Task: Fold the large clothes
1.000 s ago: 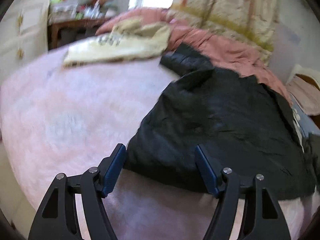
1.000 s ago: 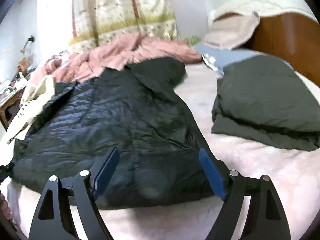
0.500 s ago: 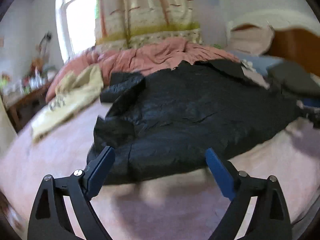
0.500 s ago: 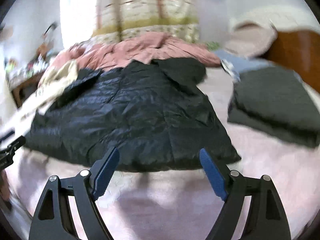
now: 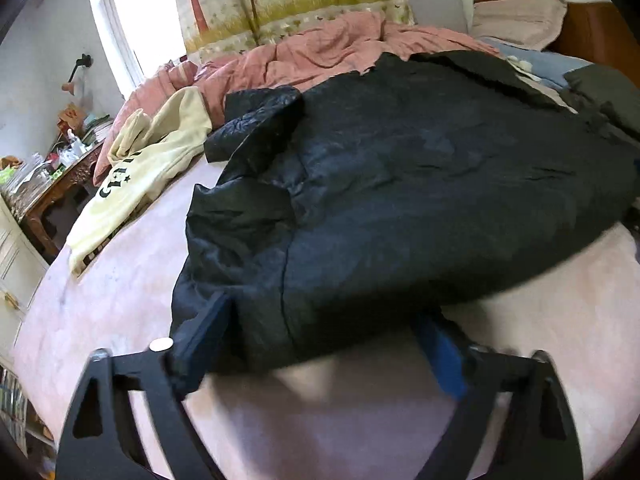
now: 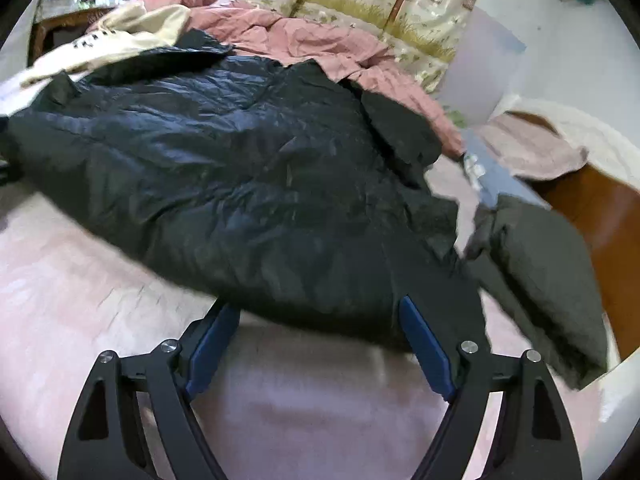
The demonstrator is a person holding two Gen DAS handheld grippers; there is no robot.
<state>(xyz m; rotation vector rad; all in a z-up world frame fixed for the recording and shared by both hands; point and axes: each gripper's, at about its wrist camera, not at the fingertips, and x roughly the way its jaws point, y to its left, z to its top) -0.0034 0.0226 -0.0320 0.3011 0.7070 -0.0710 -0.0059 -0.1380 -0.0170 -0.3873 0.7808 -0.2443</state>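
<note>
A large black puffer jacket (image 5: 400, 180) lies spread across the pink bed sheet (image 5: 112, 288), one sleeve bent up at its far left. My left gripper (image 5: 324, 312) is at the jacket's near left hem. Its jaws are closing with the hem edge between them, and the pads are not pressing on it. In the right wrist view the same jacket (image 6: 240, 168) fills the middle. My right gripper (image 6: 316, 304) stands open at the near right hem, fingertips on either side of the edge.
A cream sweatshirt (image 5: 148, 168) lies left of the jacket, and a crumpled pink quilt (image 5: 320, 56) behind it. A folded dark garment (image 6: 540, 272) sits at the right by the wooden headboard (image 6: 600, 216). A cluttered wooden table (image 5: 48, 184) stands beyond the bed's left edge.
Both grippers have rolled and moved in toward the jacket's near hem, which now reaches between their fingertips. The left jaws spread wider, then narrowed a little.
</note>
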